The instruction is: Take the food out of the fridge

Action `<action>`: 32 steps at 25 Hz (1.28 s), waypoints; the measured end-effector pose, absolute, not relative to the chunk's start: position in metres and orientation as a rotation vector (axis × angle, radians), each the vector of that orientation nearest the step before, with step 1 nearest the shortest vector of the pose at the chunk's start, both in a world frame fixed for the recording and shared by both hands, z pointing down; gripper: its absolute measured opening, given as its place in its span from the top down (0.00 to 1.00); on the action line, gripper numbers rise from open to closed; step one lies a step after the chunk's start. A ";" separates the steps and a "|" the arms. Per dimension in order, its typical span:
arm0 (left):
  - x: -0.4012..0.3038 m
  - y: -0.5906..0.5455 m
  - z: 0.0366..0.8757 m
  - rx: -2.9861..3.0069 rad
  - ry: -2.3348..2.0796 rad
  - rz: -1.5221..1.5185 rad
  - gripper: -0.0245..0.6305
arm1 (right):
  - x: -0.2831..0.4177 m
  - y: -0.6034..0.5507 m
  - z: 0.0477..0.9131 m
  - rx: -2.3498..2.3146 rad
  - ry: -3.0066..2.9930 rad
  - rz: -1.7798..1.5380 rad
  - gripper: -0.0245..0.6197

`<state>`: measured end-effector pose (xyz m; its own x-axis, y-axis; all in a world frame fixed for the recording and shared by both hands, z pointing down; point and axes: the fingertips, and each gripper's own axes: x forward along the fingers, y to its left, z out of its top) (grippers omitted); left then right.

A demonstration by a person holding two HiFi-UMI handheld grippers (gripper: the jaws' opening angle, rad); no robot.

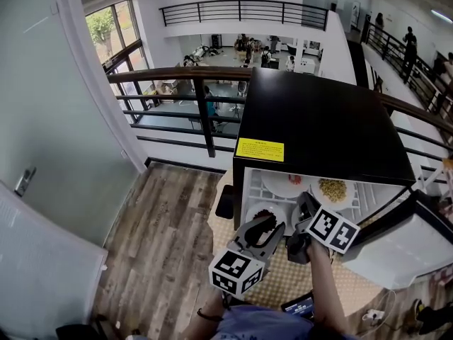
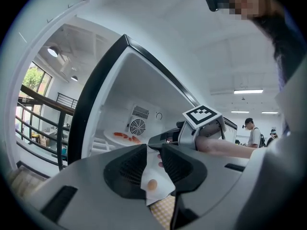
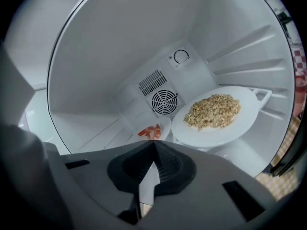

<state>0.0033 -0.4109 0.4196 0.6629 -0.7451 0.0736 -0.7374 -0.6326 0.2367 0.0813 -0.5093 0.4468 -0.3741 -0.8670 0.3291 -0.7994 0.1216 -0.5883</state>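
One white, dark-topped plate (image 1: 252,210) — pinched by left hand-held gripper (image 1: 259,229); right hand-held gripper (image 3: 154,145) closed.

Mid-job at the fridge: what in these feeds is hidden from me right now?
- Food on the plate in the left tool: left gripper view, jaws hide all but one tan piece.
- Pale sliver in the right tool: right gripper view, too little shows to name.
- Red food: same view, cut off by those jaws.
- Fridge lower shelf: head view, partly covered by both tools.
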 end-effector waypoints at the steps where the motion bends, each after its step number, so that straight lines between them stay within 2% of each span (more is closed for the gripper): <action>1: 0.003 -0.410 0.420 2.632 -1.195 -0.043 0.82 | 0.079 -0.507 0.448 -1.666 2.267 -1.127 0.94; 5: 0.002 -0.409 0.422 2.627 -1.200 -0.034 0.82 | 0.070 -0.499 0.449 -1.581 2.277 -1.168 0.94; 10: 0.001 -0.410 0.424 2.621 -1.214 -0.025 0.82 | 0.066 -0.497 0.440 -1.635 2.447 -1.004 0.93; 14: 0.002 -0.410 0.422 2.620 -1.219 -0.028 0.82 | 0.070 -0.487 0.433 -1.615 2.421 -0.993 0.83; 17: 0.003 -0.411 0.423 2.624 -1.220 -0.029 0.82 | 0.089 -0.477 0.437 -1.579 2.278 -1.102 0.82; 24: 0.009 -0.418 0.426 2.626 -1.200 -0.025 0.82 | 0.143 -0.476 0.455 -1.556 1.966 -1.294 0.70; 30: 0.021 -0.418 0.425 2.651 -1.154 -0.009 0.82 | 0.161 -0.486 0.461 -1.538 1.834 -1.357 0.70; 32: 0.023 -0.418 0.426 2.657 -1.146 -0.002 0.82 | 0.163 -0.485 0.464 -1.571 1.833 -1.348 0.77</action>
